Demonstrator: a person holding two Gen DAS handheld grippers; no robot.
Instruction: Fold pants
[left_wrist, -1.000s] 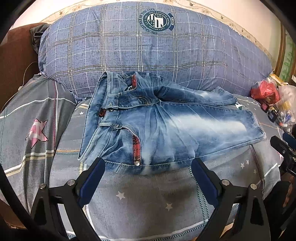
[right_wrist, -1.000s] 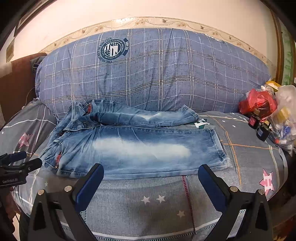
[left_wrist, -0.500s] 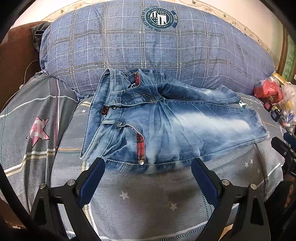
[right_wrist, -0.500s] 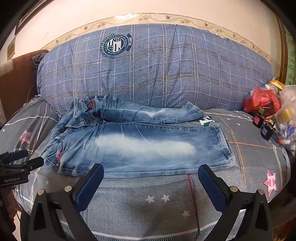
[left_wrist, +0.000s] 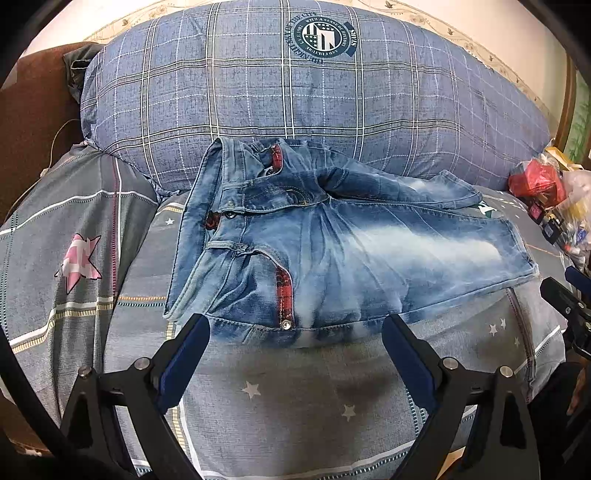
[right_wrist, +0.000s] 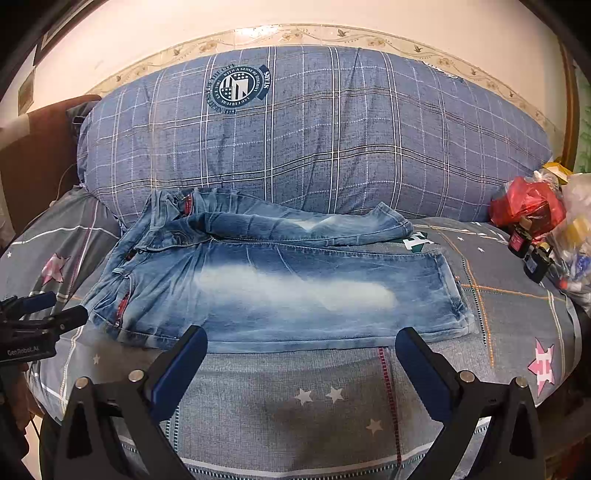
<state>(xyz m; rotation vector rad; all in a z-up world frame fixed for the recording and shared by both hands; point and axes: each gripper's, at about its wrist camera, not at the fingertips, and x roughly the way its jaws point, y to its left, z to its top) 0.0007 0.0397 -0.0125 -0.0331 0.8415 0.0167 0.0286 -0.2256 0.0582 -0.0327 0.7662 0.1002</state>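
I see the pants (left_wrist: 332, 254) lying flat on the bed (left_wrist: 295, 398), long axis running left to right, waistband to my left, cuffs right; my left claw (left_wrist: 295, 332) gapes wide, holding nothing, just short of the near edge. My right claw (right_wrist: 301, 343) is equally wide and empty.

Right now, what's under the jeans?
The jeans lie on the grey star-print bedspread. Their far leg rests against the blue plaid pillow. Whatever else may lie beneath the denim is covered and can't be seen.
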